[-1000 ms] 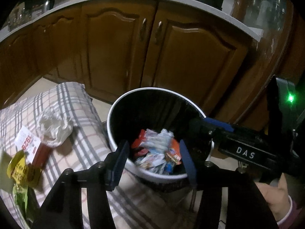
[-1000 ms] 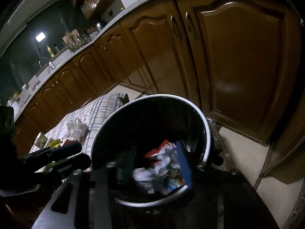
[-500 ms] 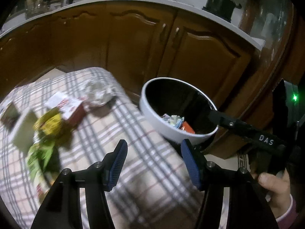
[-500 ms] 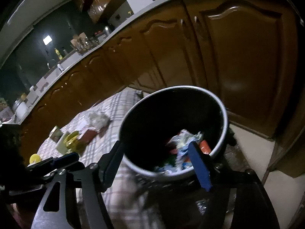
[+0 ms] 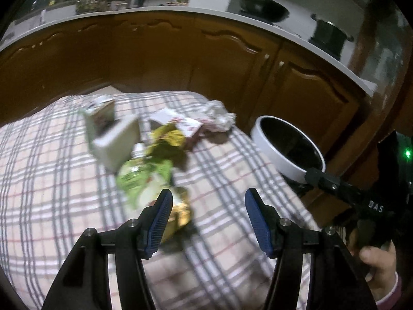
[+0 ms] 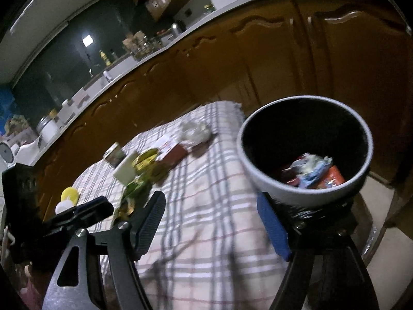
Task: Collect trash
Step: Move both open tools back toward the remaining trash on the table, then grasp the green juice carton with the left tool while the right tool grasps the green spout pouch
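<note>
The left gripper (image 5: 207, 218) has its jaws spread wide with nothing between them, above a plaid cloth (image 5: 51, 180) that covers the table; its blue left pad sits just in front of a green and gold wrapper (image 5: 152, 180). The right gripper (image 6: 210, 226) is likewise spread and empty, over the same cloth near the table's edge. Only the left view shows the right gripper's body from the side, marked DAS, with a green light and the person's right hand (image 5: 379, 266) below it. Only the right view looks down into the trash bin (image 6: 260, 170), which stands just beside the table edge, its white rim close behind the right jaw's blue pad: crumpled paper and red, orange and blue wrappers (image 6: 312, 171) lie at the bottom. In the left view the bin's inside is just dark. The trash still on the table lies in a blurred pile beyond the left jaws: a pale carton (image 5: 113, 139), a yellow wrapper (image 5: 169, 135), a red and white box (image 5: 185, 126) and a crumpled tissue (image 5: 219, 116). The right view adds a yellow cap (image 6: 69, 193) at the far left, partly behind the left gripper's dark body. Brown cabinets (image 5: 304, 95) run behind the table, and a wok (image 5: 263, 9) and a pot (image 5: 329, 35) sit on the counter above.
</note>
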Demonstrator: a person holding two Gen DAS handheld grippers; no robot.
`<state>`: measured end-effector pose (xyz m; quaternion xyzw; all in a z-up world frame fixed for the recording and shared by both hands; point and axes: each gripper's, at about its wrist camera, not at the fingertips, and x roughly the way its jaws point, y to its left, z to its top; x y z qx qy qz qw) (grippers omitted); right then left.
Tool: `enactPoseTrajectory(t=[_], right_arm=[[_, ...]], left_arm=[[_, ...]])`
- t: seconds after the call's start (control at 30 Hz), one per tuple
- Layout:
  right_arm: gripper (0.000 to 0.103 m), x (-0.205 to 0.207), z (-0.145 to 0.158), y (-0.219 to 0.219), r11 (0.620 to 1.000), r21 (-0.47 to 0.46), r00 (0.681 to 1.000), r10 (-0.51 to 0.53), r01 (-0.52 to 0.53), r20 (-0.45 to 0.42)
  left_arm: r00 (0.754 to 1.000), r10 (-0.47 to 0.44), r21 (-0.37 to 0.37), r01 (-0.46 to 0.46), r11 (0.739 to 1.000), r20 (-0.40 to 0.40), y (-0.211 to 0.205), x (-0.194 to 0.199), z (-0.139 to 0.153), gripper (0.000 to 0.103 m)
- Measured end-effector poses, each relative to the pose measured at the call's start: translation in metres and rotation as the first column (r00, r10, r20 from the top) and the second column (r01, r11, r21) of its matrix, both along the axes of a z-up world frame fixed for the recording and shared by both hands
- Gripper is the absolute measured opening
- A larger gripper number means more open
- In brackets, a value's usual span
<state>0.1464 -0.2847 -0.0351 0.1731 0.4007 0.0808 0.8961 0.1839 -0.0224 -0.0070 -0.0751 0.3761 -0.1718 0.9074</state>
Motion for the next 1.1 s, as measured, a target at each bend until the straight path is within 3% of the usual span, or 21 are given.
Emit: enactPoseTrajectory(t=[0.3, 0.57, 0.83, 1.1], right_arm=[[0.075, 0.002, -0.006, 0.049, 0.997, 0.005, 0.997, 0.074, -0.074, -0.016], [0.075, 0.014, -0.011, 0.093, 0.986, 0.024, 0.986, 0.167, -0.166, -0.025], [0.074, 0.041, -0.023, 0.118, 0.97, 0.089, 0.971, 0.232, -0.227, -0.054], [0.072, 0.069, -0.04, 0.138, 0.952, 0.109, 0.949, 0.298, -0.287, -0.101]], left_arm=[[0.993, 0.112, -0.031, -0.113, 0.993, -0.03, 0.054, -0.005, -0.011, 0.058], [0.985, 0.167, -0.007, -0.167, 0.986, -0.031, 0.085, 0.001, -0.018, 0.058], [0.985, 0.169, 0.025, -0.169, 0.985, -0.015, 0.098, 0.037, -0.022, 0.058], [0.985, 0.173, -0.019, -0.173, 0.985, -0.006, 0.102, 0.087, -0.015, 0.058]])
